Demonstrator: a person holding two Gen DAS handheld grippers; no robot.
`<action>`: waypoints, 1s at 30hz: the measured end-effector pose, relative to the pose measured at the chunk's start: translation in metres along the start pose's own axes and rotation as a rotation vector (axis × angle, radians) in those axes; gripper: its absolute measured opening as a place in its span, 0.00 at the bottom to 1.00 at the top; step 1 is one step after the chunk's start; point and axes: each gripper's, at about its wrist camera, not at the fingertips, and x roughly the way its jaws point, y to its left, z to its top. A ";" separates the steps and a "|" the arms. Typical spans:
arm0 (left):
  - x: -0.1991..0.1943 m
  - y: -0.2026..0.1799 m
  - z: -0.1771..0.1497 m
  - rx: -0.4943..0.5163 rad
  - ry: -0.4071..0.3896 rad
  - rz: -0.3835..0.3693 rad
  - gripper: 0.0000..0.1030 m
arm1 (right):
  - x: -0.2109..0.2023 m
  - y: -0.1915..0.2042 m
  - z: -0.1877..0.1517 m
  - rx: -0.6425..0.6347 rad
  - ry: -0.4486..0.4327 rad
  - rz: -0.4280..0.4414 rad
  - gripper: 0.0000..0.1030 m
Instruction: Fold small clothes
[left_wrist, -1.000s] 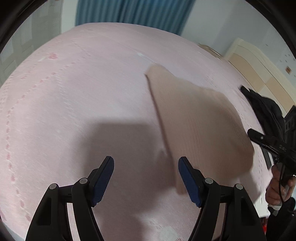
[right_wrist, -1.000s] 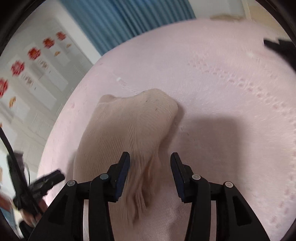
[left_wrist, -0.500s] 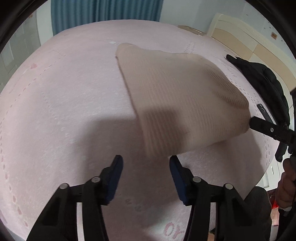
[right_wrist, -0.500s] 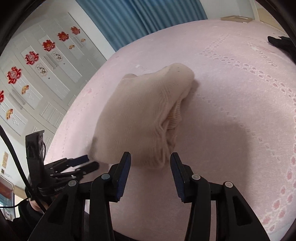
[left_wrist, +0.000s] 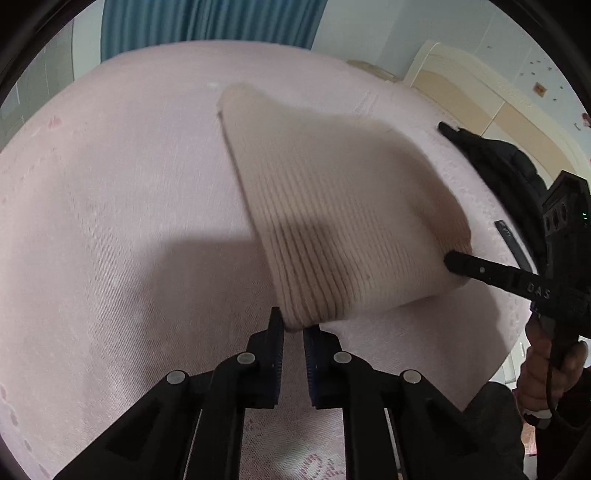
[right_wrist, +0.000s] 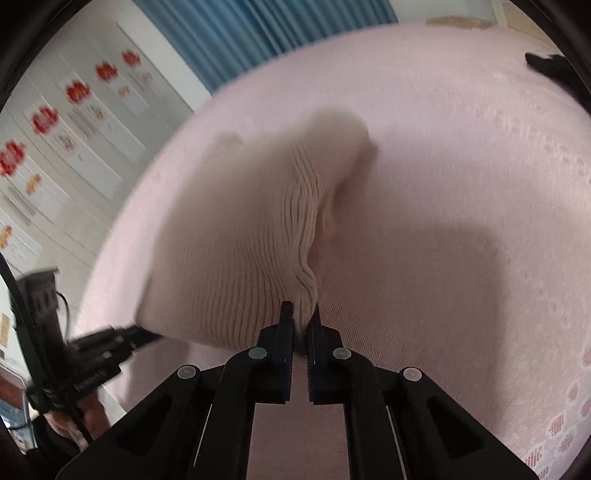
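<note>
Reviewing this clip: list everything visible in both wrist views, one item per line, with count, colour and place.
knit garment: one, beige ribbed, on the bed, near edge pinched at two corners
bed cover: one, pale pink with darker pink pattern, under the garment
dark clothing: one pile, black, on the bed's far right side
curtain: one, blue, behind the bed
headboard: one, cream and tan, at upper right
wall decorations: several, red, on white panels in the right wrist view
left gripper: one, black with blue pads, shut on the garment's left corner
right gripper: one, black with blue pads, shut on the garment's right corner
hand: one visible, holding the right gripper's handle
</note>
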 end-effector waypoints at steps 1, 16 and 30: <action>0.000 0.000 0.001 -0.008 0.001 -0.009 0.10 | -0.001 0.003 0.001 -0.012 0.002 -0.003 0.08; -0.028 0.038 -0.022 -0.077 -0.019 0.012 0.43 | 0.013 0.015 0.071 0.023 -0.112 -0.051 0.16; -0.032 0.051 0.042 -0.140 -0.098 0.057 0.51 | 0.021 0.017 0.069 -0.071 -0.093 -0.123 0.15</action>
